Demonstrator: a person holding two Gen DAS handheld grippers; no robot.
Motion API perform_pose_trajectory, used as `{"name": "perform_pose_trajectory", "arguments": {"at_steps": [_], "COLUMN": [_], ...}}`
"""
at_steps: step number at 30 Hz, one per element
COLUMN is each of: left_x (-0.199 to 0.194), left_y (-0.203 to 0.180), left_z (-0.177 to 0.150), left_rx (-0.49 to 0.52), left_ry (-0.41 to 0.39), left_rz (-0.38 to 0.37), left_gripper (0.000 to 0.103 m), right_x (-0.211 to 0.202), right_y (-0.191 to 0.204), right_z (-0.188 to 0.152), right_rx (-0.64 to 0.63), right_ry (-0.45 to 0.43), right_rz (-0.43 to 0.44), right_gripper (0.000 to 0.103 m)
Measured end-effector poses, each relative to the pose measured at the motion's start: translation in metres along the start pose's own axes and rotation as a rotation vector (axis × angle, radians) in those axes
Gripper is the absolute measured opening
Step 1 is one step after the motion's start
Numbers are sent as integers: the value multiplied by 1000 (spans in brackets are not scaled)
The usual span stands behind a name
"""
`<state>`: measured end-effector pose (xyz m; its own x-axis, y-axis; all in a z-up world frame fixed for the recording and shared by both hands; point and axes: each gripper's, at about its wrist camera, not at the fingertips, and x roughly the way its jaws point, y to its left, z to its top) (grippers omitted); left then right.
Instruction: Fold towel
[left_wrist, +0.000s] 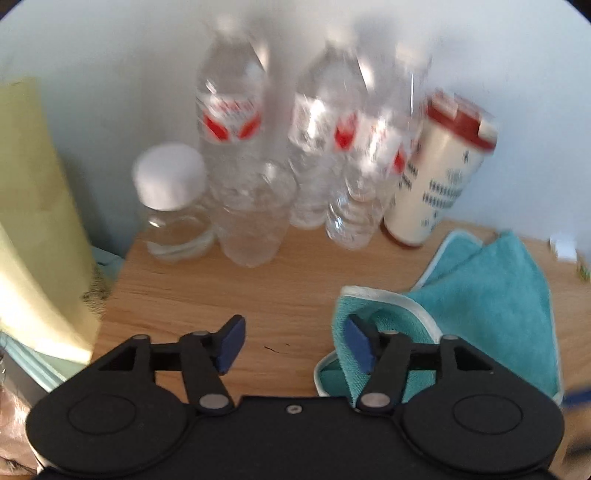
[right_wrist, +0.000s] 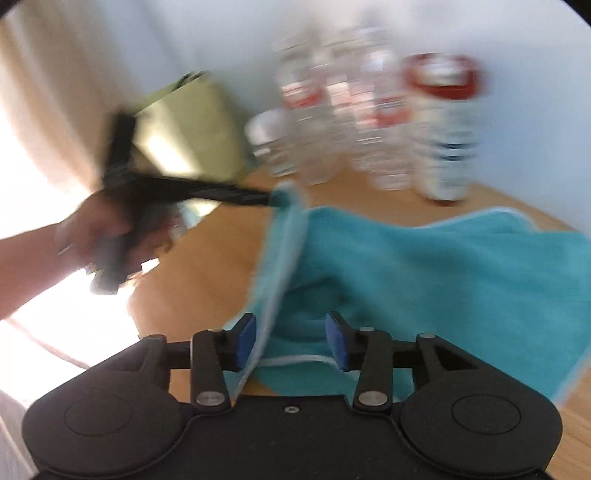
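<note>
Lying right of the wide-open, empty left gripper (left_wrist: 291, 345), the towel (left_wrist: 491, 295) edge passes between the open right gripper (right_wrist: 291, 341) jaws, ungripped.

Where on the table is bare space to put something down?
Bare wood lies between the teal towel and the table's left edge, in front of the water bottles. The back is crowded: white-capped jar, bottles, red-lidded cup. The towel covers the right side.
</note>
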<state>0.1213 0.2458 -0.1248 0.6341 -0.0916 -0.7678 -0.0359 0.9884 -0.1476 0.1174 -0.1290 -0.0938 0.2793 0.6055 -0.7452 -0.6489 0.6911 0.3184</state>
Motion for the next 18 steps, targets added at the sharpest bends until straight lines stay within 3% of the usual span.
{"name": "perform_pose_trajectory", "arguments": {"at_steps": [4, 6, 9, 12, 18], "left_x": [-25, -32, -32, -21, -1], "left_y": [-27, -38, -62, -87, -106], "left_z": [-11, -17, -33, -54, -80], "left_rx": [27, 7, 25, 74, 32], "left_ry": [16, 37, 90, 152, 200], "left_rz": [18, 8, -9, 34, 159], "left_gripper": [70, 76, 77, 77, 77], "right_x": [-22, -16, -3, 14, 51], "right_y": [-73, -107, -161, -195, -230], "right_z": [0, -1, 0, 3, 3], "right_rx": [39, 86, 129, 159, 161], "right_ry": [-46, -42, -11, 9, 70], "right_rz": [-219, -300, -437, -476, -480], "right_gripper": [48, 48, 48, 48, 48]}}
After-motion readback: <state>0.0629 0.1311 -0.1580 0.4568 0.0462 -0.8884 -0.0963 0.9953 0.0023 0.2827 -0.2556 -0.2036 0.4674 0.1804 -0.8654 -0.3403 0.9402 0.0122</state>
